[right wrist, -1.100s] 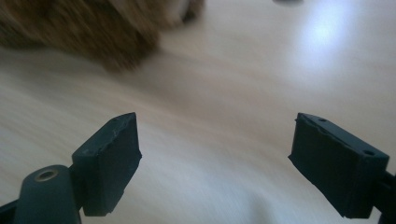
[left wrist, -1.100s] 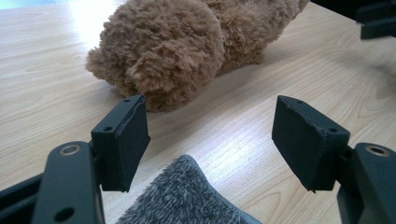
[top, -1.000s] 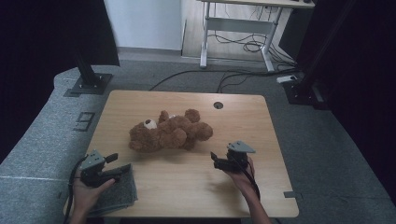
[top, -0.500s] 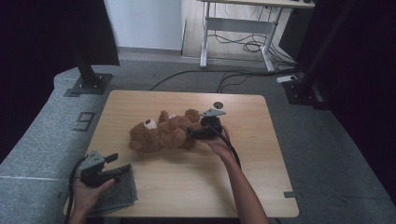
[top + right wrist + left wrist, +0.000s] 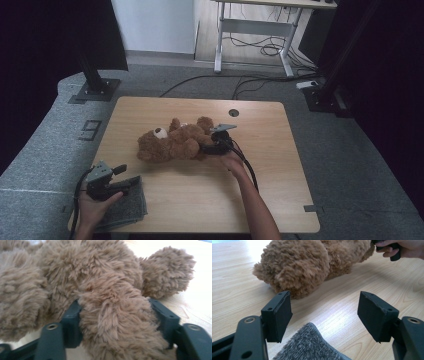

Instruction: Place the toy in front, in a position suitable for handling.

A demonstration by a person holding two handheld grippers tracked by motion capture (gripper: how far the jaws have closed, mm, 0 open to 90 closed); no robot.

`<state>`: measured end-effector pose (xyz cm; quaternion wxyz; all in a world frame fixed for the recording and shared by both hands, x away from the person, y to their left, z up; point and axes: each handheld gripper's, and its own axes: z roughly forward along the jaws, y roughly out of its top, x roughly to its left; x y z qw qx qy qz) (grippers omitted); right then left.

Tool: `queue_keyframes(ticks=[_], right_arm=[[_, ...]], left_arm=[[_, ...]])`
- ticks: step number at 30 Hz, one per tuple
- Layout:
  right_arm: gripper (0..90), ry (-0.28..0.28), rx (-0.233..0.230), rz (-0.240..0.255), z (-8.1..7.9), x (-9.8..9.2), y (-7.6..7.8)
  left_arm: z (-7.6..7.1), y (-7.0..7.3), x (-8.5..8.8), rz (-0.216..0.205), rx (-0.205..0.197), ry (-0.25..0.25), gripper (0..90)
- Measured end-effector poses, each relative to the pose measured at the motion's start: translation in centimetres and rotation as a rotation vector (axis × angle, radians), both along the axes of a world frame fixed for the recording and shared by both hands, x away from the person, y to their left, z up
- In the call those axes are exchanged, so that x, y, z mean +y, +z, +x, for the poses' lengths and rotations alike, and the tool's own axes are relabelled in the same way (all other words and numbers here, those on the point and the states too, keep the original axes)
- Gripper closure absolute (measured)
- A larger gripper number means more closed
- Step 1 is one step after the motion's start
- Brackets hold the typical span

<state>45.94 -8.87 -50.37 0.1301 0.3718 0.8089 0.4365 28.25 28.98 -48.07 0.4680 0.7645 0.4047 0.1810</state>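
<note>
A brown teddy bear (image 5: 172, 142) lies on its back in the middle of the wooden table (image 5: 280, 200). My right gripper (image 5: 204, 148) reaches it from the right; its jaws have just been closing and now press on one furry limb (image 5: 115, 322) of the bear (image 5: 100, 277). At the table's front left corner my left gripper (image 5: 129, 176) rests open over a grey fluffy cloth (image 5: 125, 207). In the left gripper view its pads (image 5: 278, 315) stand wide apart above the cloth (image 5: 312, 345), with the bear (image 5: 312, 262) farther off.
The table has a round cable hole (image 5: 233, 113) near its far edge. A black stand base (image 5: 95, 90) sits on the floor at the left, and a white desk frame (image 5: 255, 30) with cables stands behind. The right hand (image 5: 397, 250) appears beyond the bear.
My right gripper moved from the table's front right up to the bear and closed on its limb. The left gripper stayed put.
</note>
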Motion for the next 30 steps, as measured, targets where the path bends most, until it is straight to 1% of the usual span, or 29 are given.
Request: queue_keyframes(ticks=[1,2,3,4,5,6,7,9,10,11,13,14,15,16,18,19,21,22,24,25,26,28,29,30], right_arm=[[44.7,0.010,-0.005,-0.002,-0.2,-0.1,0.0],[52.4,0.027,-0.040,-0.010,-0.8,-0.3,0.0],[52.4,0.027,-0.040,-0.010,-0.8,-0.3,0.0],[57.2,0.028,-0.077,-0.014,-1.3,-0.3,-0.1],[57.2,0.028,-0.077,-0.014,-1.3,-0.3,-0.1],[58.3,0.026,-0.086,-0.014,-1.5,-0.3,-0.1],[61.4,0.028,-0.101,-0.009,-2.0,-0.4,-0.1],[62.2,0.028,-0.104,-0.005,-2.2,-0.5,-0.2],[63.8,0.035,-0.095,0.010,-2.6,-0.8,-0.2],[64.2,0.038,-0.088,0.014,-2.8,-0.9,-0.1],[64.2,0.042,-0.090,0.016,-3.0,-1.1,-0.1],[64.3,0.030,-0.086,0.015,-3.8,-1.5,-0.1],[64.3,0.030,-0.086,0.015,-3.8,-1.5,-0.1],[64.2,0.017,-0.079,0.024,-4.5,-2.1,0.0],[64.2,0.013,-0.080,0.027,-4.7,-2.3,0.0],[64.2,0.001,-0.079,0.033,-5.4,-3.1,-0.1],[64.1,-0.004,-0.079,0.039,-5.6,-3.4,-0.1],[64.2,-0.017,-0.076,0.052,-6.2,-4.3,-0.3],[64.1,-0.027,-0.071,0.061,-6.7,-4.9,-0.3],[64.1,-0.027,-0.071,0.061,-6.7,-4.9,-0.3],[64.1,-0.046,-0.075,0.061,-7.6,-5.6,-0.4],[64.0,-0.049,-0.076,0.060,-7.9,-5.8,-0.4],[64.0,-0.058,-0.076,0.061,-8.4,-6.1,-0.4],[63.8,-0.060,-0.087,0.054,-9.2,-6.5,-0.5]], left_arm=[[0.0,0.0,0.0,-0.003,0.001,-0.001,27.8],[0.0,0.0,-0.1,-0.003,0.002,-0.003,27.8],[0.0,-0.1,-0.1,-0.001,0.003,-0.003,27.8],[0.0,-0.1,-0.2,0.001,0.004,-0.004,27.8],[0.0,-0.1,-0.2,0.001,0.004,-0.004,27.9],[0.0,-0.1,-0.2,0.002,0.004,-0.004,27.9],[0.0,-0.1,-0.2,0.003,0.004,-0.004,27.9],[0.1,-0.1,-0.2,0.002,0.005,-0.002,27.9],[0.0,-0.1,-0.1,-0.001,0.005,-0.002,27.9],[0.0,-0.1,-0.1,-0.001,0.005,-0.002,27.9],[0.0,-0.1,0.0,-0.003,0.003,0.000,27.9],[0.0,0.0,0.0,-0.007,0.001,0.002,27.9],[0.0,0.0,0.0,-0.007,0.001,0.002,27.9],[-0.1,0.0,0.1,-0.009,0.000,0.003,27.8],[-0.1,0.1,0.1,-0.013,-0.002,0.006,27.9],[-0.1,0.1,0.1,-0.014,-0.003,0.006,27.9],[-0.1,0.1,0.1,-0.013,-0.003,0.006,27.9],[-0.1,0.1,0.1,-0.013,-0.004,0.005,27.9],[-0.2,0.2,0.1,-0.012,-0.004,0.004,27.9],[-0.2,0.2,0.1,-0.012,-0.004,0.007,27.9],[-0.2,0.2,0.1,-0.015,-0.003,0.010,27.9],[-0.2,0.2,0.2,-0.015,-0.003,0.011,27.9],[-0.2,0.2,0.2,-0.016,-0.004,0.012,27.9],[-0.3,0.2,0.3,-0.017,-0.006,0.013,27.9]])
